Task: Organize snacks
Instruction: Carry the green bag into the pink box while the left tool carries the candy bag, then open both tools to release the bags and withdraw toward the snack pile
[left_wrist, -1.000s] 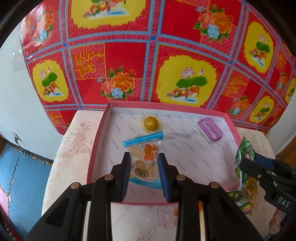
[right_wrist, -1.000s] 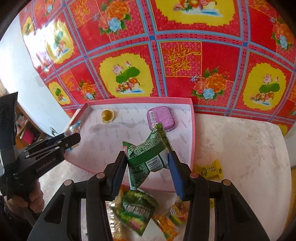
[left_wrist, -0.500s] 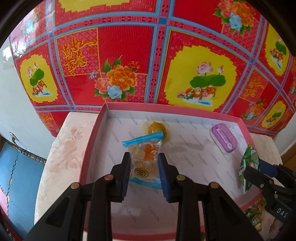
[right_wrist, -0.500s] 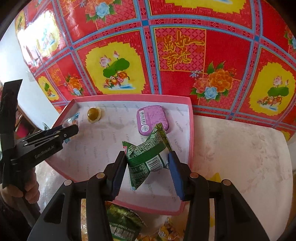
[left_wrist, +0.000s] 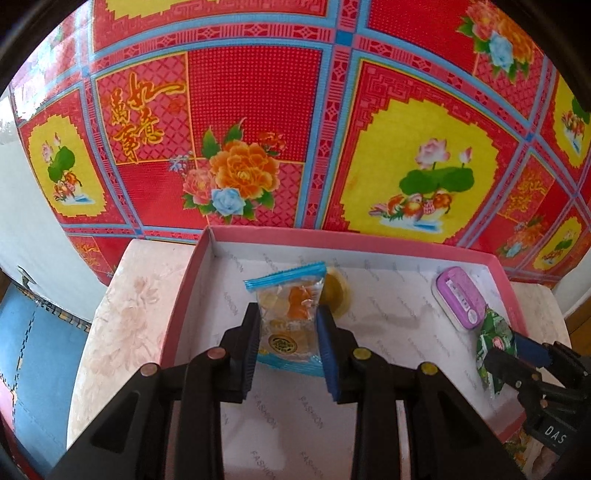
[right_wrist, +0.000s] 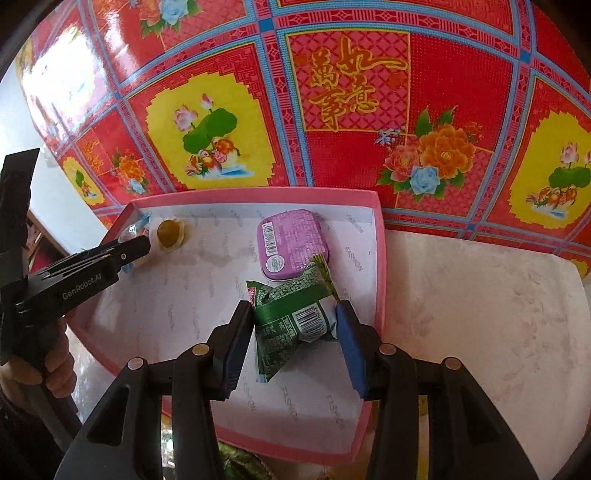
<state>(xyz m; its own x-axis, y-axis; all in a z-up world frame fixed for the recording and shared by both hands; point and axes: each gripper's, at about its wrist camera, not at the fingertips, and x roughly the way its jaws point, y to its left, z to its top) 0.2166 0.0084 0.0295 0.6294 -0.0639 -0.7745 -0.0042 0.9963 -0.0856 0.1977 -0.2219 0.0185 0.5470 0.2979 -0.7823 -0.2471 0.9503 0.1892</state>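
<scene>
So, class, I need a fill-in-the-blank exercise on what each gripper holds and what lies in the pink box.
1. The left gripper holds a clear candy packet with ____ sealed edges.
2. The right gripper holds a ____ snack packet.
3. The tin in the pink box is ____.

Missing words: blue; green; purple

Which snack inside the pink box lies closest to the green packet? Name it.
The purple tin, lying flat on the pink box floor right behind the green packet. The round yellow candy sits near the far-left corner.

You're in a home: festive red floral cloth (left_wrist: 295, 129) hangs at 12 o'clock behind a marble-patterned counter (right_wrist: 480, 314).
</scene>
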